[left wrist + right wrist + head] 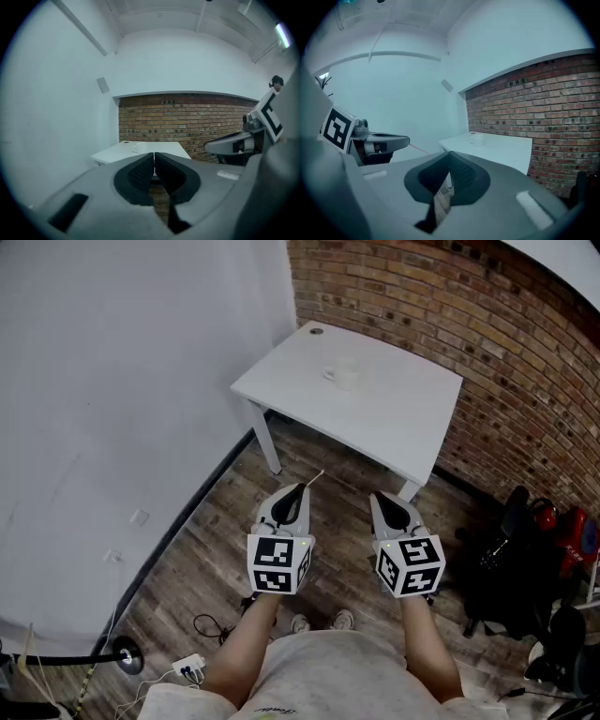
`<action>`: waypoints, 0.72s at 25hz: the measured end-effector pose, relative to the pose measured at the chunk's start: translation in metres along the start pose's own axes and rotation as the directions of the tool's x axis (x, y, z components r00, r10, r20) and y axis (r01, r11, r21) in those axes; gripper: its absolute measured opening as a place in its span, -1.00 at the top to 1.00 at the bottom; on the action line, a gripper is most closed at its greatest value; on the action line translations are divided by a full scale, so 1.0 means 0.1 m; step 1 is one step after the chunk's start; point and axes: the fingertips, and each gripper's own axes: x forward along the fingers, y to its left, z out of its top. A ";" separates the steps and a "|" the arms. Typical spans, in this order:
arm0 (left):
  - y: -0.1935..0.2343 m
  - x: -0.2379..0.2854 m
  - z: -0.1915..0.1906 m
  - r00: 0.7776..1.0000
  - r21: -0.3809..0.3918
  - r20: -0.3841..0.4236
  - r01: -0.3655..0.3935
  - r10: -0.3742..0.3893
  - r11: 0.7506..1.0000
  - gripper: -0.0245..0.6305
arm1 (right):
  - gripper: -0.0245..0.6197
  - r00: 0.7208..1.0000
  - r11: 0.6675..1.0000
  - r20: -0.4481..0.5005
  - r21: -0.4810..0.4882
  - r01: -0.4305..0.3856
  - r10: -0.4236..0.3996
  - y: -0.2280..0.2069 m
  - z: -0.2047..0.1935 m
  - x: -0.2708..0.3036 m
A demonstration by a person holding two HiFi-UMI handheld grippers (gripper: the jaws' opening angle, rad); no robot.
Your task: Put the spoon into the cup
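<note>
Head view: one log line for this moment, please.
left tongs: shut on spoon | right tongs: shut, empty | cup: on table, ahead | stage: spoon not yet at cup

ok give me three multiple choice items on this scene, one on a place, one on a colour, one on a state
1. Where is the cup? A on the table; B on the floor; C in a gripper
2. What colour is the table? A black; B white; C red
3. How do the right gripper jaws stand? A wide apart; B together, empty; C on the cup

1 A, it stands on the tabletop. 2 B, top and legs are white. 3 B, the right gripper view shows them together with nothing between.
</note>
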 end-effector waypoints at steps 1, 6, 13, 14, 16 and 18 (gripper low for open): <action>-0.03 0.03 0.00 1.000 0.002 -0.002 -0.001 0.001 1.000 0.92 | 0.91 1.000 1.000 -0.002 -0.001 -0.005 0.005 -0.03 -0.01 0.00; -0.18 0.21 -0.02 1.000 0.005 -0.017 -0.004 0.004 1.000 0.92 | 0.91 1.000 1.000 -0.016 0.001 -0.025 0.025 -0.20 -0.06 -0.01; -0.38 0.48 0.07 0.999 0.023 -0.024 -0.022 0.022 0.999 0.92 | 0.91 0.998 0.998 0.001 0.018 -0.058 0.058 -0.52 -0.02 0.01; -0.39 0.50 0.08 0.999 0.022 -0.027 -0.023 0.024 0.999 0.92 | 0.91 0.998 0.998 0.008 0.023 -0.055 0.055 -0.56 -0.01 0.02; -0.39 0.55 0.09 0.999 0.021 -0.032 -0.027 0.028 0.999 0.92 | 0.91 0.998 0.998 0.014 0.031 -0.054 0.053 -0.62 0.01 0.06; -0.37 0.62 0.09 0.999 0.028 -0.036 -0.029 0.030 0.999 0.92 | 0.91 0.998 0.998 0.013 0.034 -0.055 0.054 -0.67 0.02 0.12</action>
